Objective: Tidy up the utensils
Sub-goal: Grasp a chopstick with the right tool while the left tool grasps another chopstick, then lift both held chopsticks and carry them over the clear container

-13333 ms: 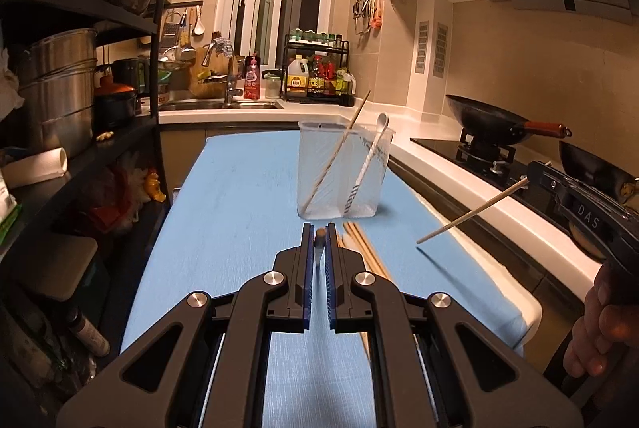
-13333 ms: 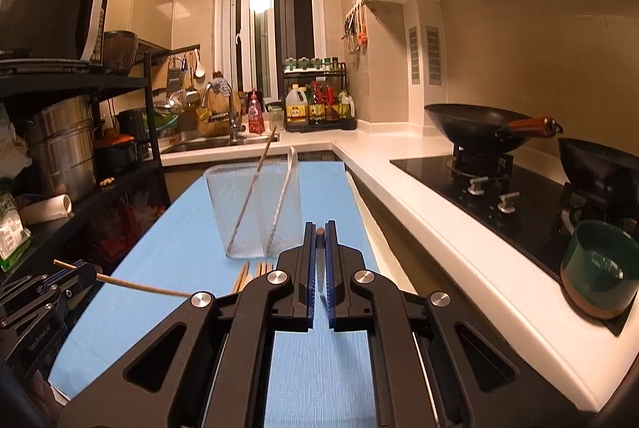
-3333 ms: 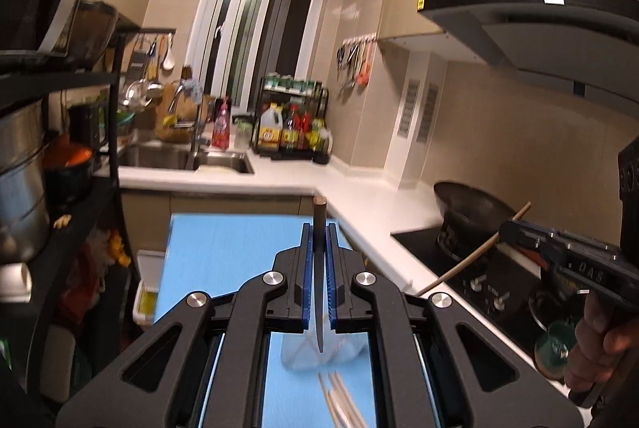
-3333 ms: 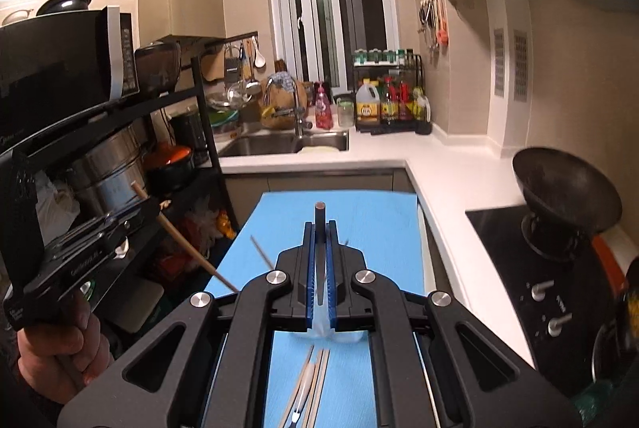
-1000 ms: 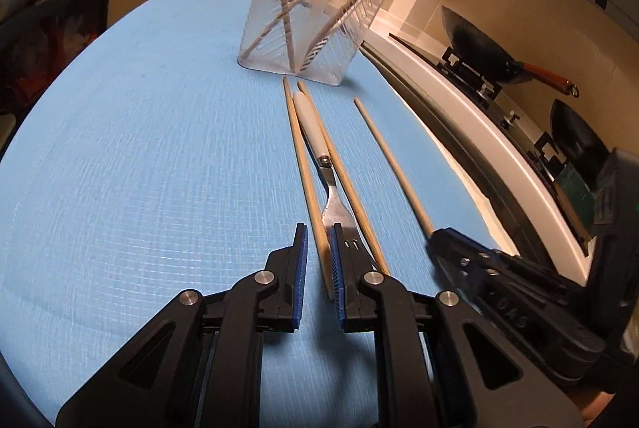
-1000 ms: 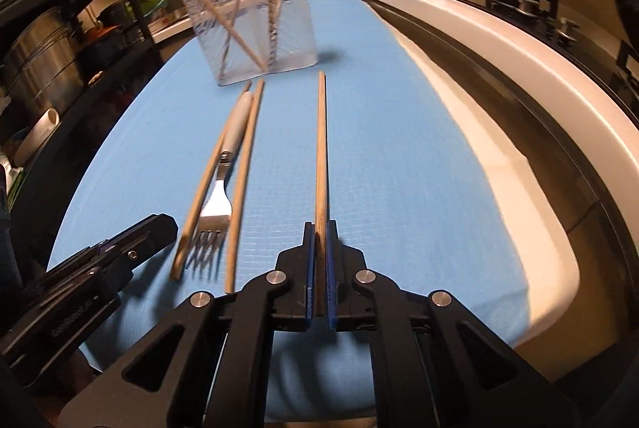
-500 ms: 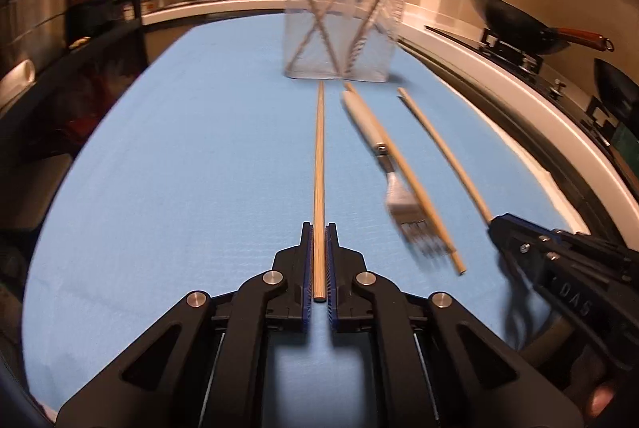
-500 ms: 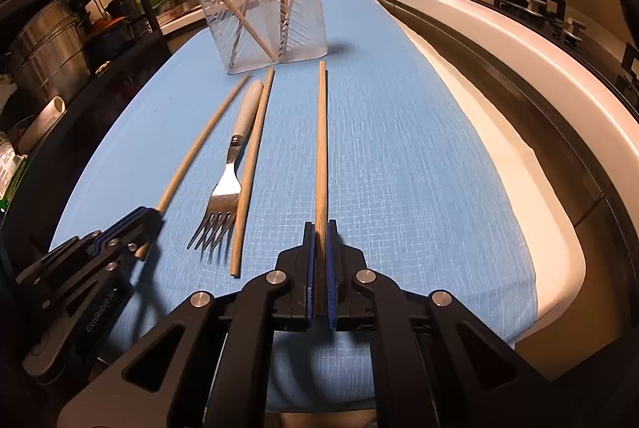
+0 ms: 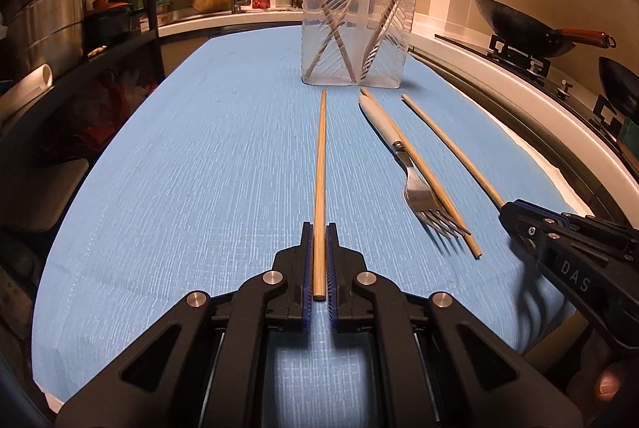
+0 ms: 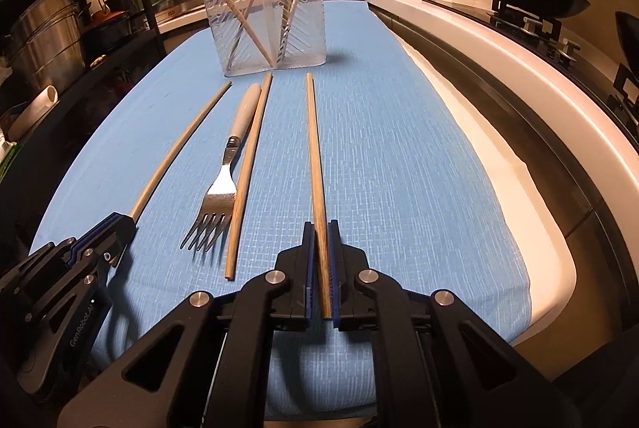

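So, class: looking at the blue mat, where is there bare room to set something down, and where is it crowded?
Free: the wide strip of blue mat left of the left tongs' chopstick, and the strip right of the right tongs' chopstick up to the white counter edge. Crowded: the middle, with fork, loose chopstick and clear holder.

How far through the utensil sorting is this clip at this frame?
Partway. Done: several chopsticks and what looks like cutlery already stand in the clear holder. In hand: the left gripper is shut on one chopstick and the right gripper on another chopstick, both lying along the blue mat. Left: the fork and the loose chopstick beside it lie on the mat.
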A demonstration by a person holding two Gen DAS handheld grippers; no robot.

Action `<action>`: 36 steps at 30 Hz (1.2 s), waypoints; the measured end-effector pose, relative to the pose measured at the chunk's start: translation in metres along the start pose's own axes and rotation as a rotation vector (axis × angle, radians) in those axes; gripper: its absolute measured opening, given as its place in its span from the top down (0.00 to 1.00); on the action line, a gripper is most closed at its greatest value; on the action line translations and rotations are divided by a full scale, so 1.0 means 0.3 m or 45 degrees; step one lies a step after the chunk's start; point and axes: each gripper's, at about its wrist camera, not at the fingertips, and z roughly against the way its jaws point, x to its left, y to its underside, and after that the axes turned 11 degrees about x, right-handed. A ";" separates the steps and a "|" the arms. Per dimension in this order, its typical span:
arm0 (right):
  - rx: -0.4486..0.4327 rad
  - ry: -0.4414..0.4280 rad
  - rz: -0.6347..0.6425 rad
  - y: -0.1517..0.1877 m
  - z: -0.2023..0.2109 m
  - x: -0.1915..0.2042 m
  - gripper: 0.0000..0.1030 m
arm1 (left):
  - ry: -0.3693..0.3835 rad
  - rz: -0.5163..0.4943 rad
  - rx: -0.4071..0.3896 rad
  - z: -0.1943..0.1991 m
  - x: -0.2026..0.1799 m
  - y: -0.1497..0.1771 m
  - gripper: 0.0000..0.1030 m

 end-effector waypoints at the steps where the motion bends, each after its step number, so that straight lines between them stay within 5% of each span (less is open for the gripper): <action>1: -0.006 0.006 0.003 0.001 0.001 0.004 0.93 | 0.003 0.003 0.000 0.000 0.000 0.000 0.94; 36: -0.051 0.027 0.062 -0.006 -0.016 0.060 0.95 | -0.038 -0.065 -0.054 0.011 -0.010 0.023 0.94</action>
